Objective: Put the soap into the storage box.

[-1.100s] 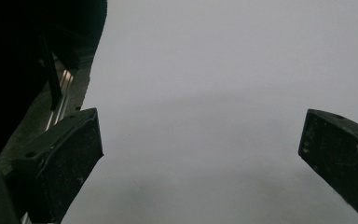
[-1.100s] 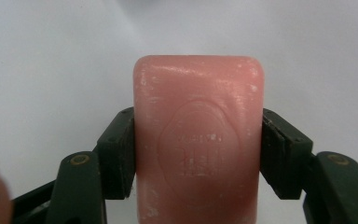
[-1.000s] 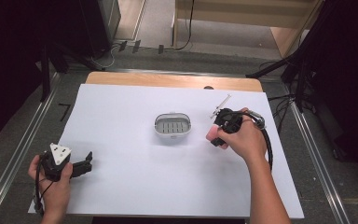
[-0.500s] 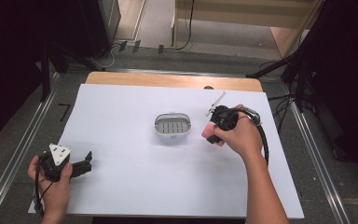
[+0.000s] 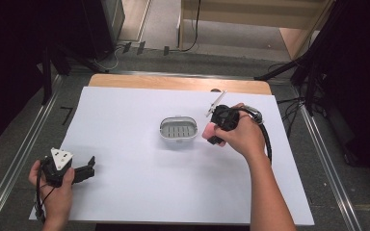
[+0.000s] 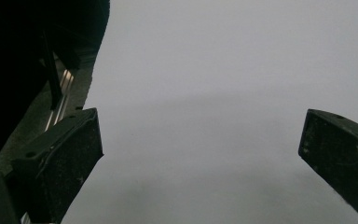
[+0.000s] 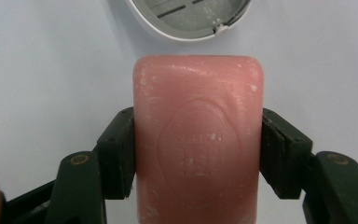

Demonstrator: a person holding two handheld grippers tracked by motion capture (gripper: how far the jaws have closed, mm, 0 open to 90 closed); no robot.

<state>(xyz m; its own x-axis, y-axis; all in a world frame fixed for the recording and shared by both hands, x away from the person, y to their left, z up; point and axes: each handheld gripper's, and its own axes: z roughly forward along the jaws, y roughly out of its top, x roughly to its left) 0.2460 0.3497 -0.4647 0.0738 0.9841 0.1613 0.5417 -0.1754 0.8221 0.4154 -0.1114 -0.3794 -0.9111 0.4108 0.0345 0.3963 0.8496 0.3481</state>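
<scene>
The right tongs (image 7: 198,154) are clamped on a pink bar of soap (image 7: 198,140), one black jaw pressed against each long side of it. In the right gripper view the bar's upper face carries an oval embossed crest with a short line of raised lettering across its middle (too faint and worn to read), and pale specks dot the surface. Just past the far end of the bar lies the rim of a white soap dish (image 7: 186,18) with a grey slotted insert; a small chip shows on its edge.

From the high view, the right hand (image 5: 243,137) holds its tongs (image 5: 211,134) just beside the right side of the soap dish (image 5: 178,131), the soap (image 5: 206,132) showing as a pink patch near the dish's rim, not in it. The dish sits near the middle of the white desk (image 5: 139,187).

The left tongs (image 5: 90,166) rest low at the desk's near left corner in the left hand (image 5: 53,185). In the left gripper view their jaws stand wide apart over bare white desk (image 6: 223,93), with nothing between them.
</scene>
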